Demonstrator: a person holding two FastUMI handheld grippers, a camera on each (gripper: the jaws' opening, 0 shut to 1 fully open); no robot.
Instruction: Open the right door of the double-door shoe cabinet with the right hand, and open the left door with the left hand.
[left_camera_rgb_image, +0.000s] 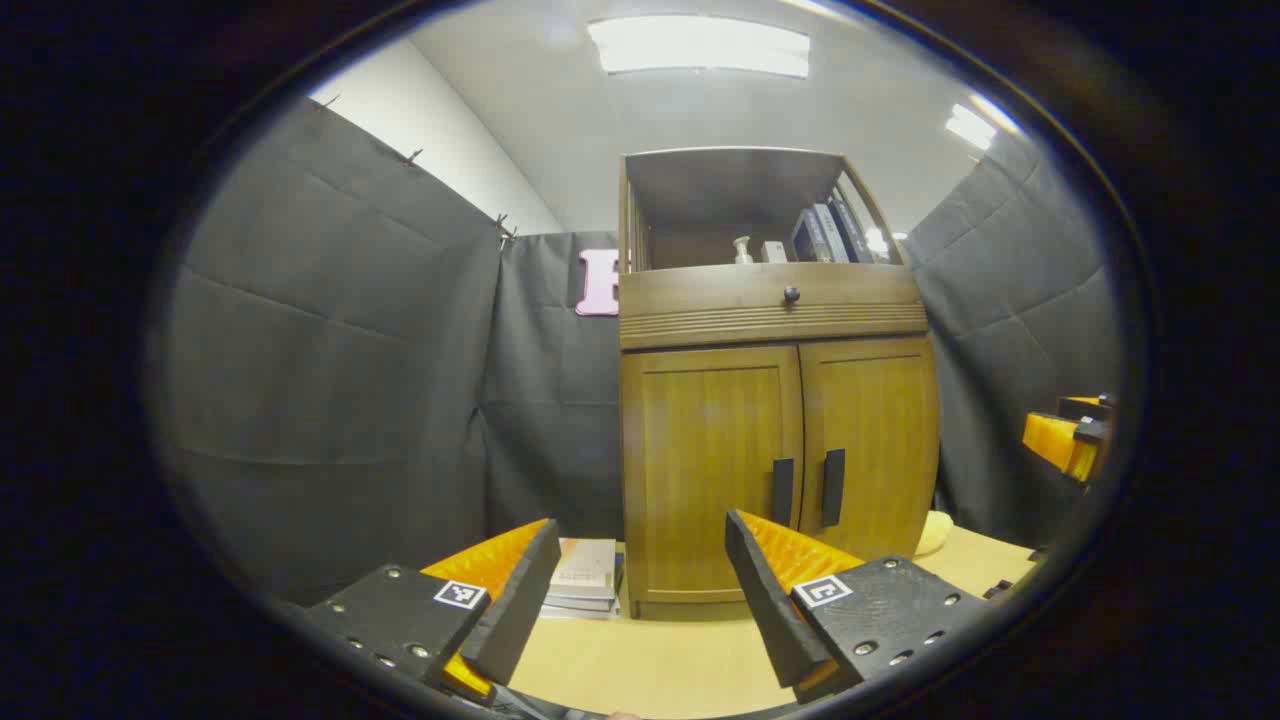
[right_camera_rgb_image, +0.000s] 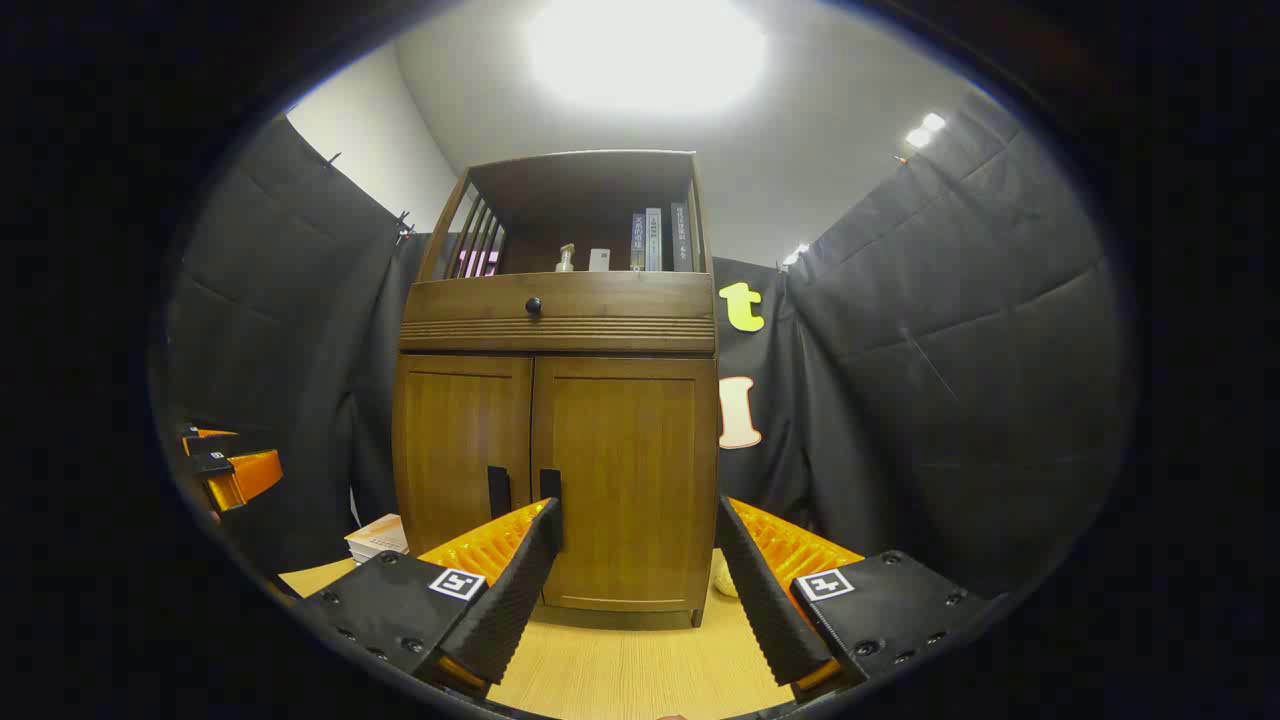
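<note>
My right gripper (right_camera_rgb_image: 635, 545) sits wide apart, holding nothing; my left gripper (left_camera_rgb_image: 640, 560) too; both cabinet doors look closed; I should line my right fingers around the right door handle (right_camera_rgb_image: 550, 487), squeeze, then pull slowly; left door handle (left_camera_rgb_image: 782, 492) after.

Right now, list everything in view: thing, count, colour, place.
Shoe cabinet: one, brown wood, on the table, both doors shut.
Door handles: two, black, at the doors' meeting edges.
Drawer knob: one, black, above the doors.
Upright books: several, dark, top shelf's right end.
Small bottle: one, pale, top shelf.
Stacked books: few, pale, left of the cabinet.
Table: one, light wood.
Left gripper: open, short of the cabinet.
Right gripper: open, short of the cabinet.
</note>
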